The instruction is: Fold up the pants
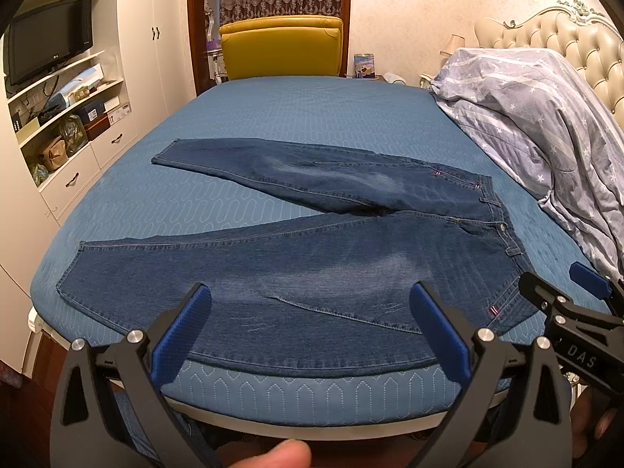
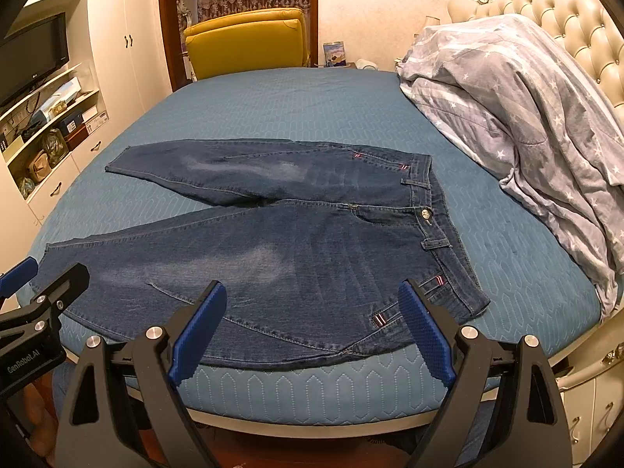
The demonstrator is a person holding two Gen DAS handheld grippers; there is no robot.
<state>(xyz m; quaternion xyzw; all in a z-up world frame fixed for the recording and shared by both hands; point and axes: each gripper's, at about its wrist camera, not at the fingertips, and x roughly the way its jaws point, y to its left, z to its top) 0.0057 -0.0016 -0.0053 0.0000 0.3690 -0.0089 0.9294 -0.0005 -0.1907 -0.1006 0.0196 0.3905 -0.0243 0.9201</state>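
Pants (image 1: 312,257), one pair of dark blue jeans, are lying flat and face up on the bed (image 1: 273,124), spread in a V: two legs are running away to the left and the waistband (image 2: 436,210) is sitting at the right. The near leg is lying along the front edge of the mattress, its long axis running left to right across both views, directly ahead of the two grippers; the far leg (image 1: 253,163) is angling off toward the back left.

Both grippers are hovering just off the front edge, holding nothing, jaws spread wide. The left gripper (image 1: 312,331) is facing the thigh and knee of the near leg, so it appears nearer the hems. The right gripper (image 2: 312,327) is facing the hip and near pocket, nearer the waistband.

Beyond the pants, one rumpled star-print duvet (image 2: 507,109) is piled against the headboard, and one yellow chair (image 1: 280,46) is standing behind the bed.
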